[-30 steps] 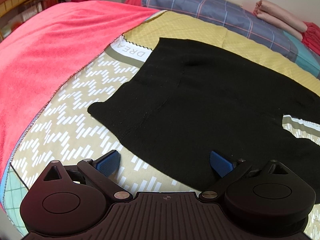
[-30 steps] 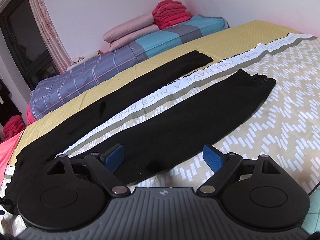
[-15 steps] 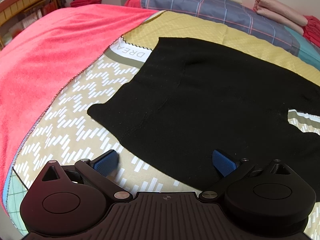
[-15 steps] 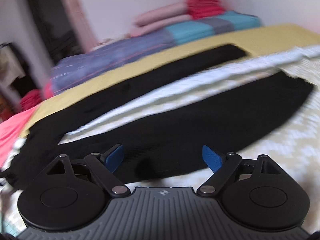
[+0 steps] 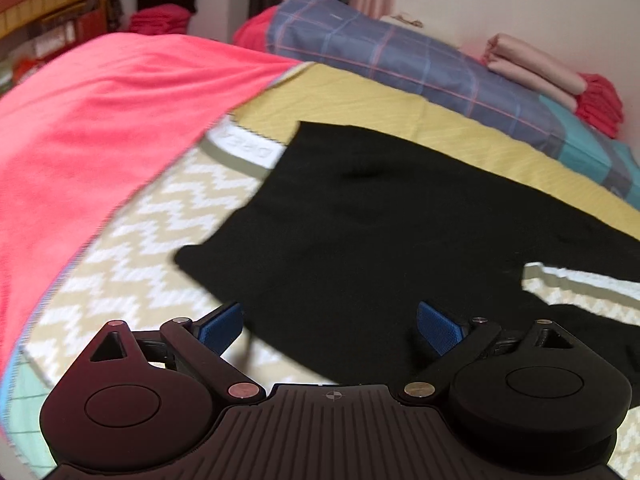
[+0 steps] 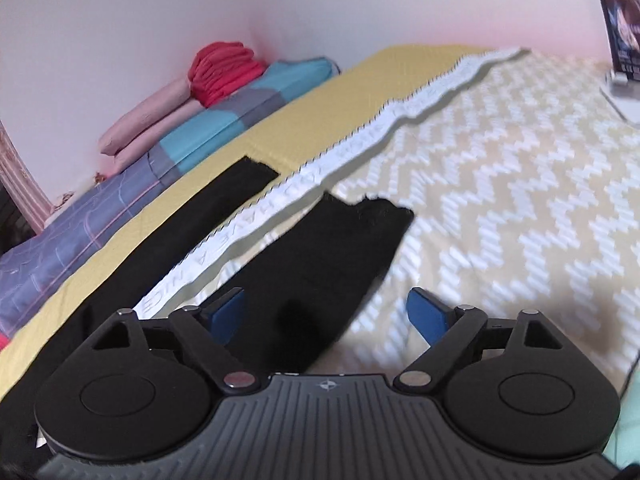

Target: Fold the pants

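Black pants (image 5: 380,220) lie flat on a yellow patterned bedspread (image 5: 132,264), waist end to the left and both legs running right. My left gripper (image 5: 330,320) hovers open over the near edge of the waist part, with cloth below the jaws but not pinched. In the right wrist view the near leg (image 6: 332,248) ends in a ragged hem, and the far leg (image 6: 224,196) lies beyond a white lettered stripe (image 6: 320,168). My right gripper (image 6: 326,308) hangs above the near leg close to its hem; its jaws are opening, with nothing gripped between the blue pads.
A red blanket (image 5: 100,120) covers the bed's left part. A plaid quilt (image 5: 380,52) with folded pink and red clothes (image 5: 540,72) lines the wall side. Shelves (image 5: 48,8) stand at the back left. A framed picture on a stand (image 6: 620,20) sits at the bed's far right.
My right gripper has swung to the right along the near leg, bringing its hem close in front. My left gripper has lifted a little and tilted up over the waist.
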### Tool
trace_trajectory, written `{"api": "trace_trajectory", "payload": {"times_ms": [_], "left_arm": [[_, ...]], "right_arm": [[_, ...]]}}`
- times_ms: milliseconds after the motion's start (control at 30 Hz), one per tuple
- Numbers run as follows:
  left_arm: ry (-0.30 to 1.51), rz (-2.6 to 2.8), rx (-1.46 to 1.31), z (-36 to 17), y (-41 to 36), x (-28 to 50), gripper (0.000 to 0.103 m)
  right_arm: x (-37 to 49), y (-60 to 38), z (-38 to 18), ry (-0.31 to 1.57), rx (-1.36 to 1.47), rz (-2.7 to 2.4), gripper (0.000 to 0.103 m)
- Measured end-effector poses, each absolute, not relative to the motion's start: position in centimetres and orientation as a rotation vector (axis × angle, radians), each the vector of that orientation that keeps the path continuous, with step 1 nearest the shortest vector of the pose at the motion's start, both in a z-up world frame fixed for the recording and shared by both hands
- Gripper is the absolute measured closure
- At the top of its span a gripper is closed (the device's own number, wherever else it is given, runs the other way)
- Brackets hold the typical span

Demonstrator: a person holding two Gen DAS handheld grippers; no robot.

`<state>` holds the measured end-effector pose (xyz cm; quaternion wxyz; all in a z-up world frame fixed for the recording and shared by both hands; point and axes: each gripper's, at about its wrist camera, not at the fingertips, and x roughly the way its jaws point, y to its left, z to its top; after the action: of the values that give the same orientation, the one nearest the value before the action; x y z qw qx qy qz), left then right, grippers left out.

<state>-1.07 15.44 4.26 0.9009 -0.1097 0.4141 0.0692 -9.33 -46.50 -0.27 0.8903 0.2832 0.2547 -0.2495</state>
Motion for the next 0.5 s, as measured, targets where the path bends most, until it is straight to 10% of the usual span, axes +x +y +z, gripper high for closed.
{"api": "trace_trajectory", "payload": {"times_ms": [100,167,233,500], "left_arm": [[0.872,0.080,-0.249,3.2,14.2,0.5,0.000],[0.881,0.061,-0.232,2.2,13.3,1.5,0.000],[0.903,0.081,-0.179,0.8,12.4,2.3,0.000],[0.875,0.068,-0.073,-0.2,11.4,2.0,0.000]], "right_arm": [[-8.5,-46.8,-0.5,0.515,0.577,-0.521,0.025],[-8.1,-47.1,-0.6,0.518,0.560,-0.499,0.068],[-7.9,-47.3,-0.9,0.538,0.577,-0.448,0.090],[-11.3,-49.6,-0.9,0.472,0.545,-0.505,0.096]]}}
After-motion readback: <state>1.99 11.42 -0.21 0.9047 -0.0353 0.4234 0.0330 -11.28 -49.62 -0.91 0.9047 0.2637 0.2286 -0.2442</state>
